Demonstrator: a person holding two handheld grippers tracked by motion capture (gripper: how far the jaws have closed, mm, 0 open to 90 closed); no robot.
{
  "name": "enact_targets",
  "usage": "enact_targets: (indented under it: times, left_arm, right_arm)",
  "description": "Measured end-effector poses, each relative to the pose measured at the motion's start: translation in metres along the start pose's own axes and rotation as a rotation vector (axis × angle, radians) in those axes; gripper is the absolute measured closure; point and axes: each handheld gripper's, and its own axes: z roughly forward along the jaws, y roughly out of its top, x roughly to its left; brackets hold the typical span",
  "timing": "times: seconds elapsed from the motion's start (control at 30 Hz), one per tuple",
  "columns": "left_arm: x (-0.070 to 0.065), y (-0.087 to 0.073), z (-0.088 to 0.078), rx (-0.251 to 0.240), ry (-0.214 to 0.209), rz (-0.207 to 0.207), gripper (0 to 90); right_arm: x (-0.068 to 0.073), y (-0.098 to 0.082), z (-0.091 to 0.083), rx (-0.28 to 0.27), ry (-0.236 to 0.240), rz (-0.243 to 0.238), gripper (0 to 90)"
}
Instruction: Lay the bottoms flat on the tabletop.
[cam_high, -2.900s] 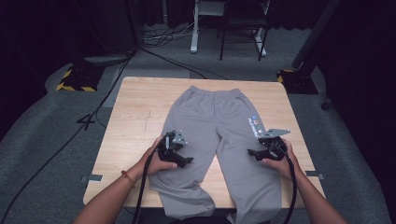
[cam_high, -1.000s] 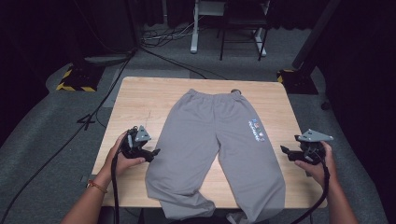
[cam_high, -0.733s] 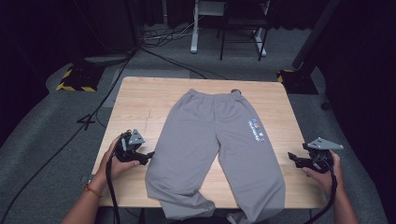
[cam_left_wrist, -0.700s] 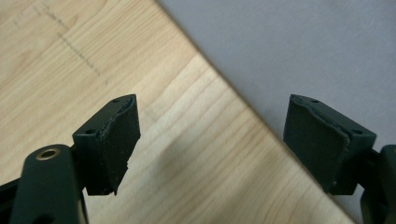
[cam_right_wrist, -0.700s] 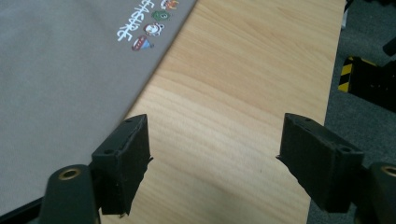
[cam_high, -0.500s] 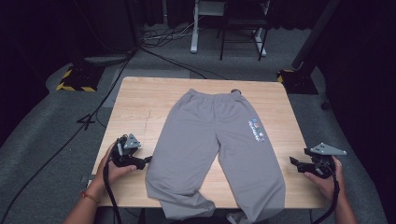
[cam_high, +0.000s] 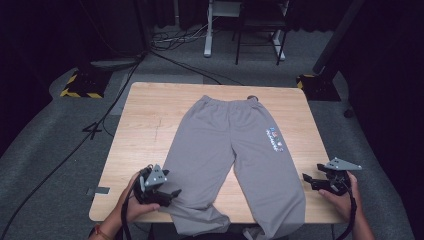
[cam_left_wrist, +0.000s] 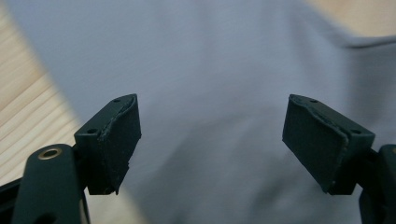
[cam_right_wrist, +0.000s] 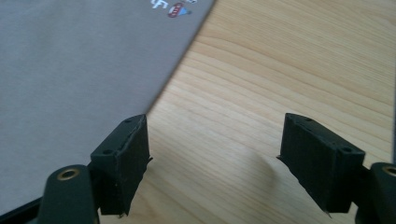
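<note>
Grey sweatpants (cam_high: 235, 160) lie flat on the wooden table (cam_high: 150, 125), waistband at the far side, leg ends hanging over the near edge. A small printed logo (cam_high: 274, 139) marks the right leg. My left gripper (cam_high: 170, 194) is open at the outer edge of the left leg near the table's front, and grey cloth (cam_left_wrist: 210, 93) spans the gap between its jaws. My right gripper (cam_high: 309, 181) is open beside the right leg's outer edge. In its view the bare wood (cam_right_wrist: 280, 93) lies between the jaws, with the cloth edge (cam_right_wrist: 93, 70) at the left jaw.
Grey carpet surrounds the table. A black cable (cam_high: 75, 145) runs across the floor at the left. Yellow-and-black striped bases (cam_high: 80, 85) stand at the far left and far right. A white desk frame (cam_high: 220, 25) and a chair stand beyond the table.
Both grippers left the middle of the trousers and moved outward and toward the near edge. The left one has since swung back in to the left leg's edge.
</note>
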Motion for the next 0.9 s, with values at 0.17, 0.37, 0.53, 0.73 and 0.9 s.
enact_targets:
  times: [0.17,0.37,0.53,0.73,0.9]
  left_arm:
    - [-0.032,0.006,0.008,0.012,-0.107,0.071,24.4]
    - [-0.048,0.012,0.019,0.031,-0.188,0.105,33.8]
    - [-0.063,0.014,0.021,0.044,-0.262,0.171,52.7]
    - [-0.077,0.017,0.024,0.084,-0.335,0.249,63.8]
    - [-0.075,0.020,0.034,0.114,-0.335,0.224,51.4]
  right_arm:
    - [0.006,0.002,0.005,0.017,0.017,-0.022,25.4]
    - [0.008,0.003,0.006,0.020,0.025,-0.034,26.3]
    - [0.008,0.002,0.006,0.014,0.030,-0.022,27.0]
    - [0.009,0.002,0.008,0.010,0.038,-0.016,27.3]
    - [0.012,0.004,0.009,0.011,0.047,-0.028,27.4]
